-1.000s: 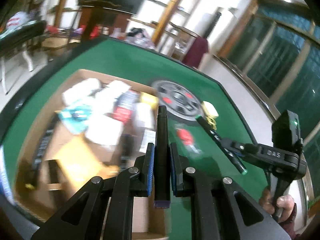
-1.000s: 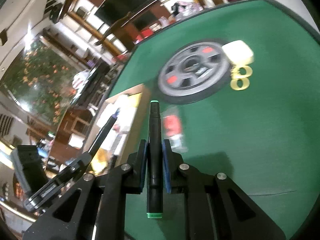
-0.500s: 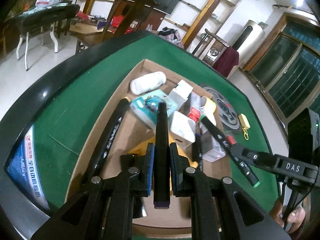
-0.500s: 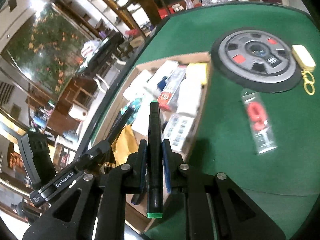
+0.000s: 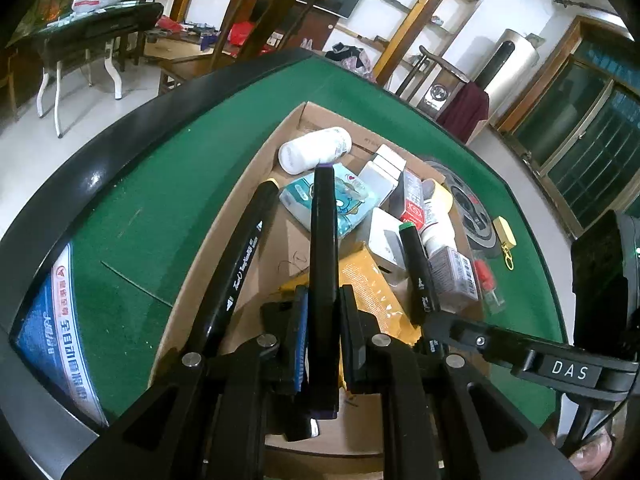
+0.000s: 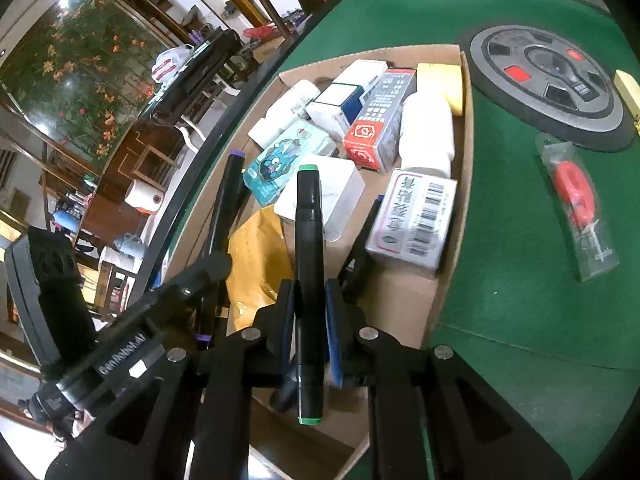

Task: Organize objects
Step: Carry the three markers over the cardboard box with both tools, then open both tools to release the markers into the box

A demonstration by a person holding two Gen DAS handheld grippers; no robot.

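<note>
My left gripper (image 5: 323, 312) is shut on a black marker with purple ends (image 5: 324, 248) and hangs over the open cardboard box (image 5: 224, 240). My right gripper (image 6: 310, 300) is shut on a black marker with green ends (image 6: 308, 232), also above the box, near its right wall (image 6: 466, 168). In the right wrist view the left gripper (image 6: 208, 276) stands just left of mine, its purple-tipped marker (image 6: 230, 196) pointing into the box. Another black marker (image 5: 240, 264) lies along the box's left side.
The box holds a white bottle (image 5: 314, 148), a tissue pack (image 5: 346, 200), several small cartons and a yellow envelope (image 6: 260, 256). On the green felt to the right lie a red item in a clear packet (image 6: 576, 200), a grey disc (image 6: 548, 84) and a yellow keychain (image 5: 505, 232).
Both grippers have swung left from over the green felt to above the box, each still gripping its marker. The right one has closed in beside the left.
</note>
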